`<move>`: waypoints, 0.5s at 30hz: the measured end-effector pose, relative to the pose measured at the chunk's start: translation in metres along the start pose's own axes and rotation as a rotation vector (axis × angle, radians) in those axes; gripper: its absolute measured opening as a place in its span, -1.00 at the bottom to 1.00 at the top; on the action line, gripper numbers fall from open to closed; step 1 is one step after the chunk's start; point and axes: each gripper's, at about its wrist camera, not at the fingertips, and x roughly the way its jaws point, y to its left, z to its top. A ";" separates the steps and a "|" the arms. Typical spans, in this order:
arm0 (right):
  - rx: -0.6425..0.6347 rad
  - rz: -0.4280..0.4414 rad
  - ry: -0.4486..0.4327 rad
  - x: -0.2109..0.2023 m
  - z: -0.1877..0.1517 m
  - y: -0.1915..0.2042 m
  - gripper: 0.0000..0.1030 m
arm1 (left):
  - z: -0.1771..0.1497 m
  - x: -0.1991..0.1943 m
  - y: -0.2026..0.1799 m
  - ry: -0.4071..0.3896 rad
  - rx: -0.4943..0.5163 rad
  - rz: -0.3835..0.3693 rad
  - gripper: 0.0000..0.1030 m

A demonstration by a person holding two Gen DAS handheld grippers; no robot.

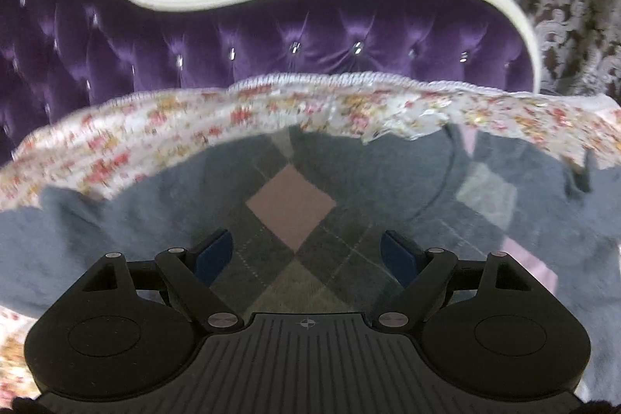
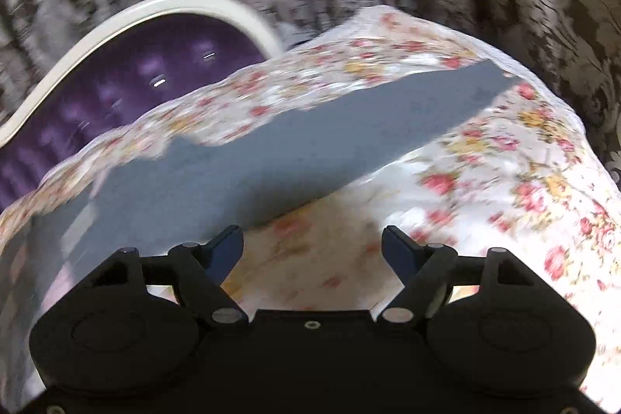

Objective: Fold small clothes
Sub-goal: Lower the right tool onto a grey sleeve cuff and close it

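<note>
Grey argyle sweater (image 1: 349, 181) spread on the floral bedspread (image 1: 155, 127), both grippers above it.

The sweater lies flat just in front of the purple tufted headboard (image 1: 271, 37), one sleeve (image 2: 310, 134) stretched out across the bedspread. The left gripper (image 1: 306, 251) hangs over the sweater's diamond pattern, fingers spread and grasping nothing. The right gripper (image 2: 312, 247) hangs beside the sleeve over the bedspread, fingers likewise apart and empty.

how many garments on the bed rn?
1: a grey argyle sweater spread on the floral bedspread in front of the purple headboard; one sleeve stretches across the right wrist view. More may lie out of frame.
</note>
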 end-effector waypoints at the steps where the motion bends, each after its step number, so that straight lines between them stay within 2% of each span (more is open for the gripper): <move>1: 0.020 -0.002 -0.007 0.006 0.004 -0.008 0.48 | 0.000 0.007 0.001 0.013 -0.017 -0.006 0.61; 4: 0.096 0.009 -0.039 0.018 0.016 -0.037 0.40 | -0.003 0.028 0.003 0.049 -0.055 -0.007 0.61; 7: 0.147 -0.014 -0.056 0.033 0.025 -0.059 0.36 | -0.009 0.034 -0.004 -0.017 -0.001 0.021 0.65; 11: 0.163 -0.011 -0.095 0.047 0.037 -0.074 0.33 | -0.010 0.035 -0.005 -0.017 -0.002 0.019 0.90; 15: 0.176 -0.017 -0.121 0.062 0.050 -0.085 0.33 | -0.008 0.041 -0.002 -0.015 -0.025 0.008 0.99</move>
